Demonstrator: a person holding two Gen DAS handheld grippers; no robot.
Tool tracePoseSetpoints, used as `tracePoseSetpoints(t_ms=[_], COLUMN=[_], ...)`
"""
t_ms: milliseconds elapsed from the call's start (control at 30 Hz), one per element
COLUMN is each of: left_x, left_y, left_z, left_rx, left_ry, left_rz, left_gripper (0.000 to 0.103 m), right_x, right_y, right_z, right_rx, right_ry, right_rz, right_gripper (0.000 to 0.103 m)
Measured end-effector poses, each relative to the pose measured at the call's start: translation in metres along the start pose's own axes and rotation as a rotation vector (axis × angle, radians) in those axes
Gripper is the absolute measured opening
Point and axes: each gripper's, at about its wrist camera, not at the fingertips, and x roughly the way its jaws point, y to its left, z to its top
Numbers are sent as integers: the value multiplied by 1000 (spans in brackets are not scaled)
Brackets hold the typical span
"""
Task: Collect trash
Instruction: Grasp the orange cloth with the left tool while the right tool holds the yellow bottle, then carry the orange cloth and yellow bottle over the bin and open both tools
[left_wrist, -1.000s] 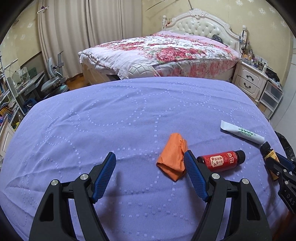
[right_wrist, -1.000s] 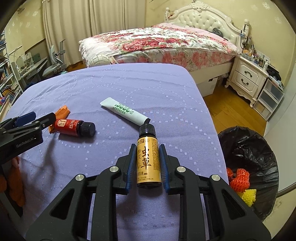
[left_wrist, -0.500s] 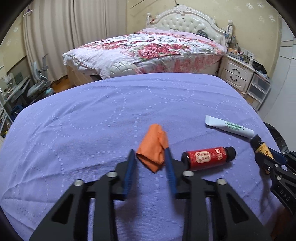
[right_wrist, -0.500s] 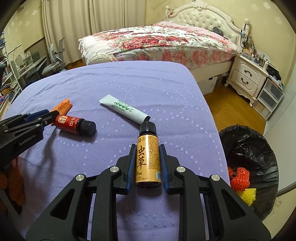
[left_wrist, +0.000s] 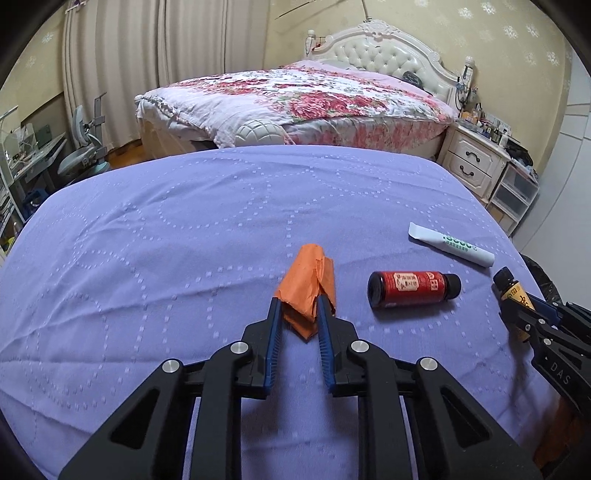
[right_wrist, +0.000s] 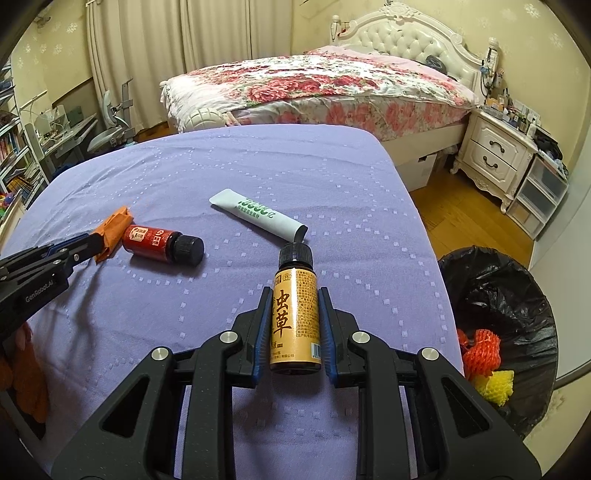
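Floral-quilted bed (left_wrist: 314, 99) with tufted white headboard (right_wrist: 410, 37), cream curtains (left_wrist: 155, 62), white nightstand (right_wrist: 495, 155), wooden floor (right_wrist: 465, 221)

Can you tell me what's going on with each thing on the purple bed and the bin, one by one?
Left gripper: shut on the orange wrapper.
Right gripper: shut on the gold bottle, cap on.
Red bottle: lying on its side, capped, loose.
White tube: lying flat, loose.
Trash bin: open, black-lined, foam fruit nets inside.
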Motion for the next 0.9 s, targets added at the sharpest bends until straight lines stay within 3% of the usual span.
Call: tracePoseSetpoints(t_ms=[500, 900], left_x=[-38, -59], left_y=[-14, -74], left_z=[-29, -28], left_rx=[5, 104], left_ry=[-33, -81], left_rz=[-60, -167], left_gripper=[20, 20], right_x=[-21, -54], right_y=[-4, -47], right_z=[-14, -30], right_rx=[19, 93], right_ry=[-19, -65], right_rz=[6, -60], right_gripper=[23, 23])
